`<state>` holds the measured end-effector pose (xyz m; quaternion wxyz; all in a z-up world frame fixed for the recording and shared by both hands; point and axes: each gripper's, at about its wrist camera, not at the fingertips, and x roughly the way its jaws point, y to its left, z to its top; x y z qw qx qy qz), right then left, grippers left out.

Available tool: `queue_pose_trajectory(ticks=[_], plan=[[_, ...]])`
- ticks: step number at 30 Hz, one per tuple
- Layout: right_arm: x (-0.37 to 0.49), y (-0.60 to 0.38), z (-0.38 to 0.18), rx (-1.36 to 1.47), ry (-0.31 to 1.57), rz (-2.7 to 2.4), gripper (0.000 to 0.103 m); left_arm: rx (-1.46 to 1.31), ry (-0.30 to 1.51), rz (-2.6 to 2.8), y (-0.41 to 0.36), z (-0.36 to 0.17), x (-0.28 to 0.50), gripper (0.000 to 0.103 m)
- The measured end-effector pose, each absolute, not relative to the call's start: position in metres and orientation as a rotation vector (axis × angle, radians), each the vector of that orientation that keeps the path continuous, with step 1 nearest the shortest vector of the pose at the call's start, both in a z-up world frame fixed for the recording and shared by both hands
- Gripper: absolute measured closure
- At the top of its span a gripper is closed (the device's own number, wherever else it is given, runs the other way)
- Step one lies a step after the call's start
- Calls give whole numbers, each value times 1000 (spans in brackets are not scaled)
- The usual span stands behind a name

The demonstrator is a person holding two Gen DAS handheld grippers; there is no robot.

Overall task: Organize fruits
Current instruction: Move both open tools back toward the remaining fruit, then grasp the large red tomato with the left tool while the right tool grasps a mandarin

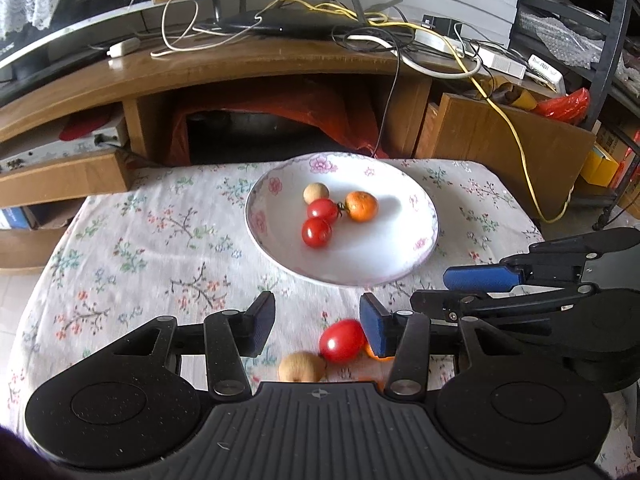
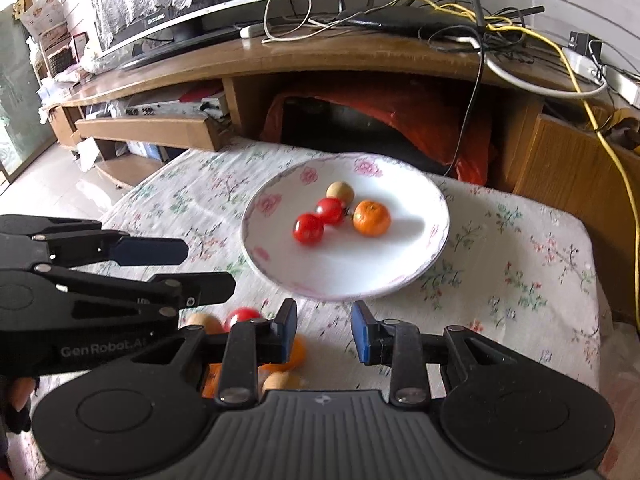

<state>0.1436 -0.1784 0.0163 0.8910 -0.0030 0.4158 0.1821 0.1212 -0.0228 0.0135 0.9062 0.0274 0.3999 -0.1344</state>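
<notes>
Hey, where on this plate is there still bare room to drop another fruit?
The plate is bare across its near half and right side, between the tomatoes and the near rim, and right of the orange. Fruit crowds the far-left middle, with the longan touching a tomato. Loose fruit clusters on the cloth by the left gripper.

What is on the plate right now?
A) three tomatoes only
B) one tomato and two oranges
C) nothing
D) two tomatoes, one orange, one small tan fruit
D: the plate holds two tomatoes, one orange and one small tan fruit.
</notes>
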Motion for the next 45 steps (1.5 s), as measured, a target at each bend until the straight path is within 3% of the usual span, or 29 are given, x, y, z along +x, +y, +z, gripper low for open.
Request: queue_pose_trajectory(ticks=[36,39,45], plan=[[121,-177,1,27,966,383,69,-140,1032,-238,7,-19,106,46],[121,-178,1,29,969,379,69,-133,1045,-222,11,-20,104,40],[123,-177,1,29,977,376,69,-126,1063,-193,14,-22,103,44]])
